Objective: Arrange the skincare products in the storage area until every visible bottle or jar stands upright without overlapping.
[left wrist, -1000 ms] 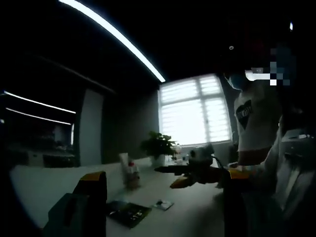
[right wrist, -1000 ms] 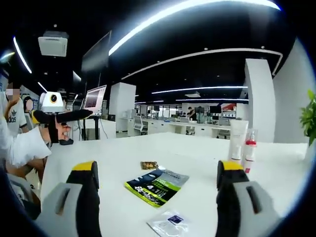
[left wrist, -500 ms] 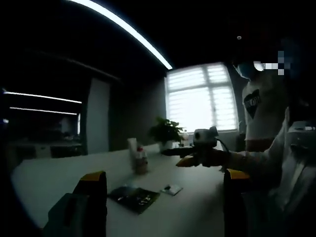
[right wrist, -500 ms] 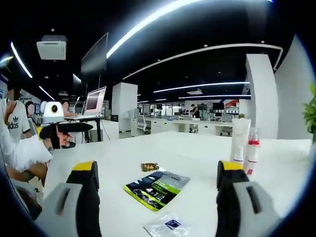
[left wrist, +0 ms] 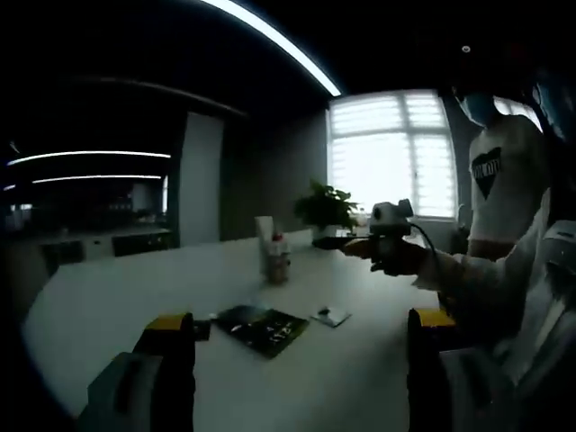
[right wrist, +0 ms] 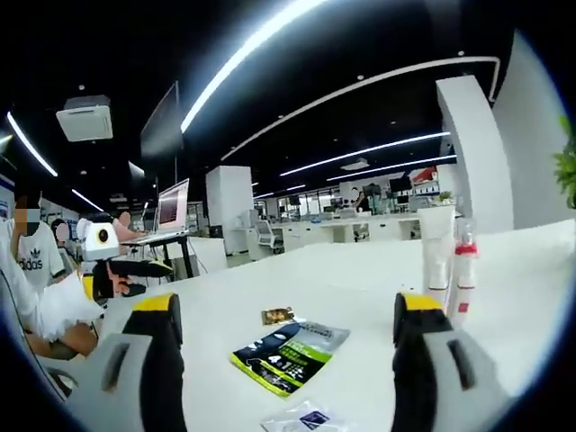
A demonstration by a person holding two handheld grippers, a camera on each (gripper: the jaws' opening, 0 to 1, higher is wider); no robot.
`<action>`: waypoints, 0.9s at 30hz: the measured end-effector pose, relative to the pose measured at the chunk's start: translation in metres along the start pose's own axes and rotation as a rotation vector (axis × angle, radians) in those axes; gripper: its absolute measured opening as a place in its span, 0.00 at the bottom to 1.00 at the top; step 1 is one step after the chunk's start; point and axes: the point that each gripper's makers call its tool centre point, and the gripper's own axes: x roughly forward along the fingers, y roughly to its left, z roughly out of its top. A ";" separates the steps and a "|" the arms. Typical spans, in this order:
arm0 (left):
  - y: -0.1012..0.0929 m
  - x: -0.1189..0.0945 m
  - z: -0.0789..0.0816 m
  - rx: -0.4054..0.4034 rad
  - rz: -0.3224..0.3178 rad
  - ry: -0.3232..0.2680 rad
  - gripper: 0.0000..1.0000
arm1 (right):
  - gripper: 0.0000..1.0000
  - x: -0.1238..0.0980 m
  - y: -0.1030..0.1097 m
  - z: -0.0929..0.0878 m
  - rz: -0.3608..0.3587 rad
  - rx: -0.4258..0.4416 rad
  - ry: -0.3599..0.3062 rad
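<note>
Skincare products: white tube (left wrist: 264,241) and red-capped bottle (left wrist: 278,263) standing upright, side by side, far across the white table (left wrist: 108,306) in the left gripper view; lying nearer, a dark sachet (left wrist: 264,327) and a small clear packet (left wrist: 331,315); left gripper (left wrist: 294,360) hovering with jaws wide apart, gripping nothing; right gripper (left wrist: 360,241) entering from the right.

Showing in the right gripper view: tube (right wrist: 437,247) and bottle (right wrist: 464,270) upright; green-edged sachet (right wrist: 290,356) lying flat; right gripper (right wrist: 285,360) hovering, jaws spread, gripping nothing; left gripper (right wrist: 135,268) at left.
</note>
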 end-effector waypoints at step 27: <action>0.008 0.015 -0.030 -0.249 0.105 0.139 1.00 | 0.91 0.019 -0.026 -0.020 0.045 0.164 0.059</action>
